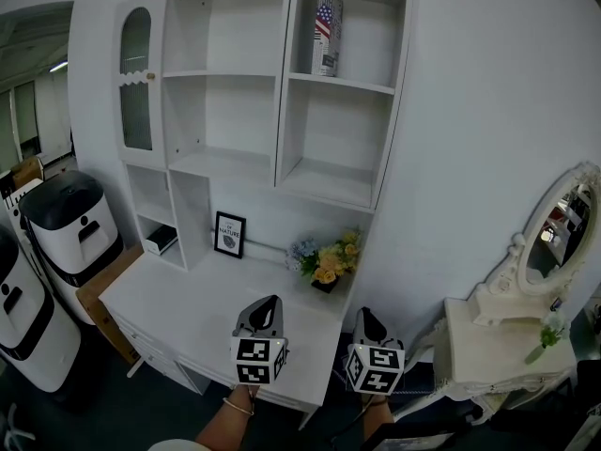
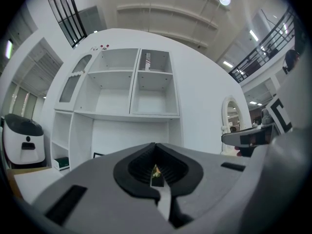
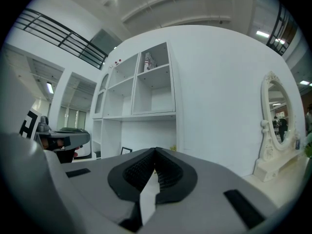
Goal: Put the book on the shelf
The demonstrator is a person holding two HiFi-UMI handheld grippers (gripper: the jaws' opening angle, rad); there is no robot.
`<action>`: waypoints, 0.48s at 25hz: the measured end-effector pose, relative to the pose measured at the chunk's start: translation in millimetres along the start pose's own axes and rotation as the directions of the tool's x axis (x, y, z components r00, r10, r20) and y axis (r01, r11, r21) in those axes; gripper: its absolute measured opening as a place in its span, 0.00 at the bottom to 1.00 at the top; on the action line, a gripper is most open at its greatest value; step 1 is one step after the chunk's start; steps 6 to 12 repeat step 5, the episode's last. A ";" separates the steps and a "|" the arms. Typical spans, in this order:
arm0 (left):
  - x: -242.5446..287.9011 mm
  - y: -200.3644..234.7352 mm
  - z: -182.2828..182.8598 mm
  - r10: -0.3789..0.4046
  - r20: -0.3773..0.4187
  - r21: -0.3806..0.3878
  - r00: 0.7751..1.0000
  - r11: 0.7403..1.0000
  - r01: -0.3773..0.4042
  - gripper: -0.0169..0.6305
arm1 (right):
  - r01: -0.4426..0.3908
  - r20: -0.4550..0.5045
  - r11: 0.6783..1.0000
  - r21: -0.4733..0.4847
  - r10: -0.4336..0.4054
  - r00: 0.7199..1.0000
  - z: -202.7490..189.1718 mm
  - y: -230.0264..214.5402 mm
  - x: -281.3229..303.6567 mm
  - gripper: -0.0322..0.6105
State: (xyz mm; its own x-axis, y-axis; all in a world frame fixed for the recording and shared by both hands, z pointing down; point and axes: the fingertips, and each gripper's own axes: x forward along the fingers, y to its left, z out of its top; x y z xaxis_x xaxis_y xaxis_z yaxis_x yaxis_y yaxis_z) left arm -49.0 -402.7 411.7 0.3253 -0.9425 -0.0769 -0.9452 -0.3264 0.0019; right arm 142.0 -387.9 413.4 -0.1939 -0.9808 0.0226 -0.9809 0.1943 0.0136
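The book [image 1: 326, 28] is standing upright in the top right compartment of the white shelf [image 1: 282, 92], close to that compartment's left wall, at about twelve o'clock in the head view. Both gripper views are also showing it there, high up and far from the jaws.

Under the shelf, the white worktop [image 1: 188, 308] is carrying a framed picture [image 1: 229, 234] that is leaning against the back wall. A bunch of flowers [image 1: 329, 259] is sitting at the picture's three o'clock. At its nine o'clock, a dark and green item [image 1: 161, 240] is lying in a low cubby; what it is cannot be told.

The left hand-held gripper [image 1: 271, 302] is hovering over the worktop's front edge at six o'clock in the head view, pointing level toward the shelf. Its jaws are pressing together with nothing held, and only a thin slit is showing between them. The right hand-held gripper [image 1: 365, 314] is hanging just beside it at three o'clock, off the worktop's right corner. Its jaws are likewise closing on nothing. Both are staying well apart from the book.

A forearm [image 1: 235, 421] is reaching up to the left hand-held gripper from the bottom edge. At four o'clock an oval mirror [image 1: 554, 228] is standing on a white side table, and at eight o'clock two white and black machines [image 1: 70, 224] are sitting on the floor.
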 end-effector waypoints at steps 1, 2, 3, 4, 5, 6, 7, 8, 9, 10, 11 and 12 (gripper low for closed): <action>0.7 0.5 -0.4 -0.001 -0.002 0.000 1.000 1.000 0.001 0.04 | 0.000 0.000 1.000 0.002 0.000 1.000 -0.2 0.1 0.6 0.08; 1.3 1.0 -1.0 -0.001 -0.005 0.001 1.000 1.000 0.001 0.04 | 0.001 0.000 1.000 0.003 -0.001 1.000 -0.5 0.3 1.2 0.08; 1.8 1.4 -1.7 -0.002 -0.007 0.002 1.000 1.000 0.002 0.04 | 0.001 0.000 1.000 0.003 -0.001 1.000 -0.9 0.6 1.9 0.08; 2.4 1.9 -2.4 -0.003 -0.009 0.002 1.000 1.000 0.003 0.04 | 0.002 0.000 1.000 0.002 -0.002 1.000 -1.4 0.9 2.6 0.08; 2.9 2.5 -3.0 -0.005 -0.010 0.003 1.000 1.000 0.005 0.04 | 0.003 0.000 1.000 0.002 -0.003 1.000 -1.9 1.2 3.3 0.08; 2.9 2.5 -3.0 -0.005 -0.010 0.003 1.000 1.000 0.005 0.04 | 0.003 0.000 1.000 0.002 -0.003 1.000 -1.9 1.2 3.3 0.08; 2.9 2.5 -3.0 -0.005 -0.010 0.003 1.000 1.000 0.005 0.04 | 0.003 0.000 1.000 0.002 -0.003 1.000 -1.9 1.2 3.3 0.08; 2.9 2.5 -3.0 -0.005 -0.010 0.003 1.000 1.000 0.005 0.04 | 0.003 0.000 1.000 0.002 -0.003 1.000 -1.9 1.2 3.3 0.08; 2.9 2.5 -3.0 -0.005 -0.010 0.003 1.000 1.000 0.005 0.04 | 0.003 0.000 1.000 0.002 -0.003 1.000 -1.9 1.2 3.3 0.08; 2.9 2.5 -3.0 -0.005 -0.010 0.003 1.000 1.000 0.005 0.04 | 0.003 0.000 1.000 0.002 -0.003 1.000 -1.9 1.2 3.3 0.08; 2.9 2.5 -3.0 -0.005 -0.010 0.003 1.000 1.000 0.005 0.04 | 0.003 0.000 1.000 0.002 -0.003 1.000 -1.9 1.2 3.3 0.08; 2.9 2.5 -3.0 -0.005 -0.010 0.003 1.000 1.000 0.005 0.04 | 0.003 0.000 1.000 0.002 -0.003 1.000 -1.9 1.2 3.3 0.08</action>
